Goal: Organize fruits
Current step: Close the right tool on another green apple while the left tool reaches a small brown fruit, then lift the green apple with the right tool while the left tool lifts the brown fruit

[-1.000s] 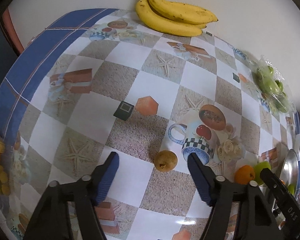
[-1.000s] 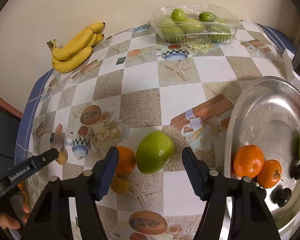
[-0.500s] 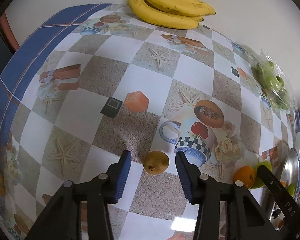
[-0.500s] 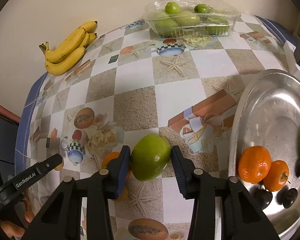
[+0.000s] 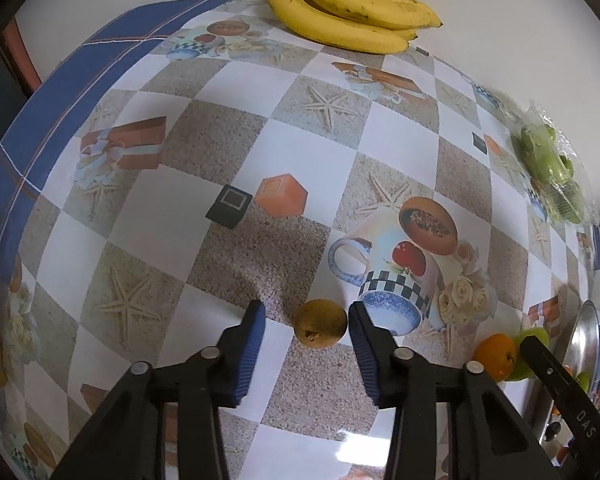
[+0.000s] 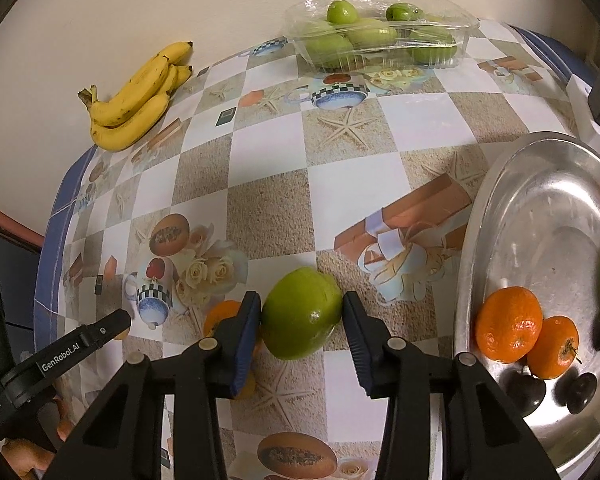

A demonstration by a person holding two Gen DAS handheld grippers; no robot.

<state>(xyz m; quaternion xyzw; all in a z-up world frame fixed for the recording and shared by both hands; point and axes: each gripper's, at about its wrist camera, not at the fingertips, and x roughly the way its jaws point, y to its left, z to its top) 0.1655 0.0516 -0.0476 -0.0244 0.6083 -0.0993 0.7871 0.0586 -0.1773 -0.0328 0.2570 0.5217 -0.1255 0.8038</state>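
Left wrist view: your left gripper [image 5: 306, 326] points steeply down at the patterned oilcloth table [image 5: 236, 152], its blue-padded jaws closing around a small round yellow-brown fruit [image 5: 320, 323] that lies on the cloth. The right pad sits just beside the fruit, possibly touching; a clear gap shows on the left, so no pinch is made yet. Because the fruit sits off-centre toward the right pad, that pad may push it sideways and let it roll out before the other arrives. A bunch of yellow bananas [image 5: 352, 20] lies at the far edge, well apart. Right wrist view: your right gripper [image 6: 302, 322] has both pads pressed against the flanks of a large round green apple [image 6: 302, 314] resting on the table, with a small orange fruit [image 6: 222, 316] just behind the left finger. The polished metal tray [image 6: 540, 208], carrying two orange mandarins [image 6: 508, 324] and dark plums, stands just to the right. The grip looks shallow, near the pad tips on a smooth curved skin; a quick lift could squeeze the apple forward and out, and a swing toward the tray could knock the rim or disturb the mandarins. The clear plastic punnet of green fruit [image 6: 380, 32] stands at the far edge, well out of the way.
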